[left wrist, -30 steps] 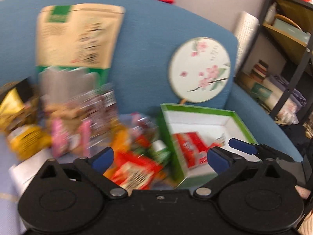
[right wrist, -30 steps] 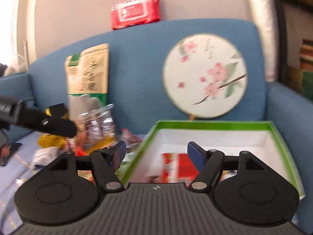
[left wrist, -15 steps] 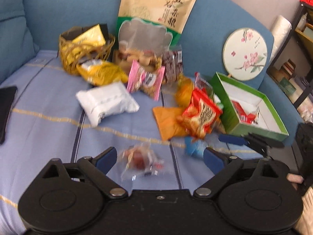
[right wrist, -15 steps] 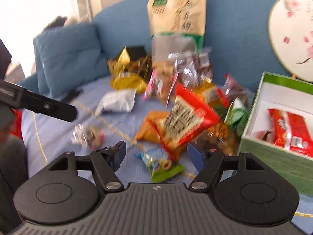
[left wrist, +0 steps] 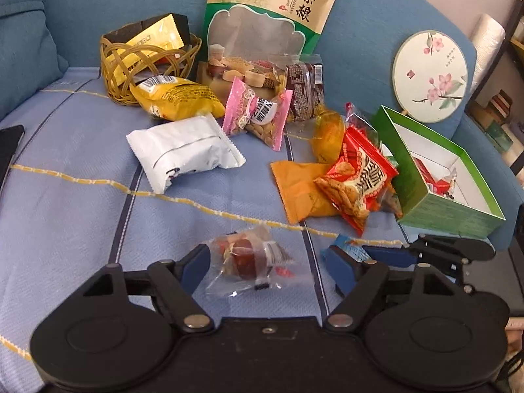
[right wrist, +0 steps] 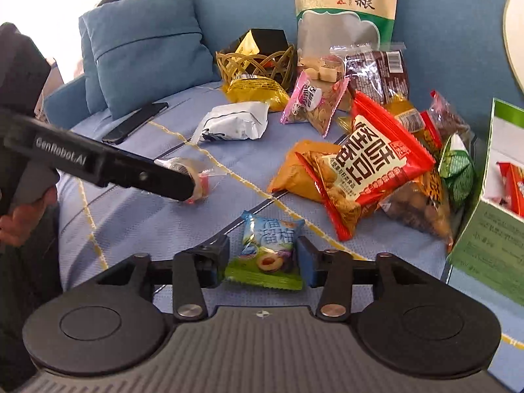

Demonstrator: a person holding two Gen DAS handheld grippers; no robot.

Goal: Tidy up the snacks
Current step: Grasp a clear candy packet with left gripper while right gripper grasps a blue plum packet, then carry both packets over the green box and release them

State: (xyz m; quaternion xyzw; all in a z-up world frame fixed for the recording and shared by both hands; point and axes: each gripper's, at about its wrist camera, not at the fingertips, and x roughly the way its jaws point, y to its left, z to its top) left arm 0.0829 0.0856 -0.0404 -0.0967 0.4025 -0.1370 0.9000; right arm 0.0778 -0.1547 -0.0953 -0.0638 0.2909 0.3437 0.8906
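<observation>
On the blue sofa seat (left wrist: pixel 65 196), snacks were spread in a loose heap beside a green box (left wrist: pixel 448 209) at the right, in which red packets were already lying. Low over the seat, the left gripper (left wrist: pixel 268 265) was held with its jaws apart, a clear-wrapped sweet (left wrist: pixel 249 255) lying between them; no pad was seen pressing on it. The right gripper (right wrist: pixel 262 258) was set around a small plum packet (right wrist: pixel 267 252), its jaws having just been closing; the right pad was seen at the packet's edge, while a narrow gap appeared to be left at the left pad, so a firm grip could not be told. Behind, a red bag (right wrist: pixel 370 167), a white packet (left wrist: pixel 183 150), a pink packet (left wrist: pixel 258 114) and a wicker basket (left wrist: pixel 114 65) were ranged toward the backrest.
</observation>
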